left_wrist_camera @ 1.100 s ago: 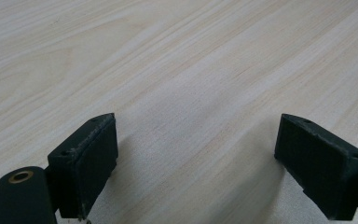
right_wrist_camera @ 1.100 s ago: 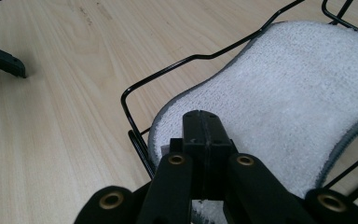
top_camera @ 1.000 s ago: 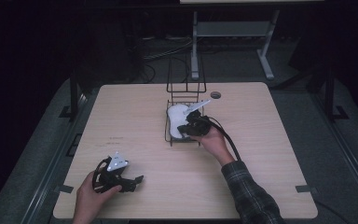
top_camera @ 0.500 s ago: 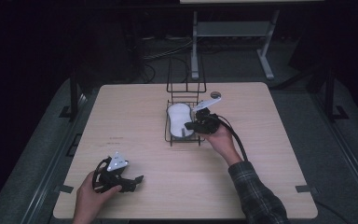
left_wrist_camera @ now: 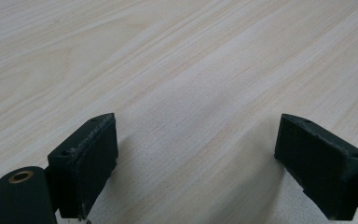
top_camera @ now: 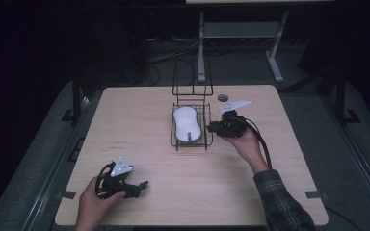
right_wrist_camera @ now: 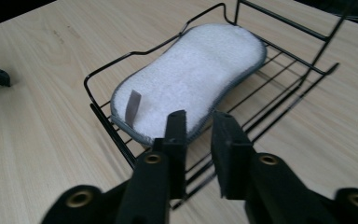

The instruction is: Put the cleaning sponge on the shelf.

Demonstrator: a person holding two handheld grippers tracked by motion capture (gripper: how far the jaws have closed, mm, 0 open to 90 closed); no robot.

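A pale wood surface (top_camera: 289,159) stands in a dark room, with metal stand legs and cables on the floor beyond its far edge. Near the middle of the far half sits a black wire rack (top_camera: 191,126) with a tall wire back, and a white sponge (top_camera: 186,123) with a grey rim and a small grey loop lies flat in its tray. In the right gripper view the sponge (right_wrist_camera: 191,79) lies just ahead of the jaws, its near edge at their tips, inside the rack (right_wrist_camera: 102,121). The right gripper (top_camera: 216,127) is held just beside the rack's right side, above the surface; its jaws stand close together with a narrow gap and hold nothing. A small dark disc (top_camera: 222,97) lies on the surface beyond that gripper. The left gripper (top_camera: 142,185) rests near the surface's near left corner, well apart from the rack. Its jaws are spread wide, with bare wood (left_wrist_camera: 191,93) between and ahead of them.
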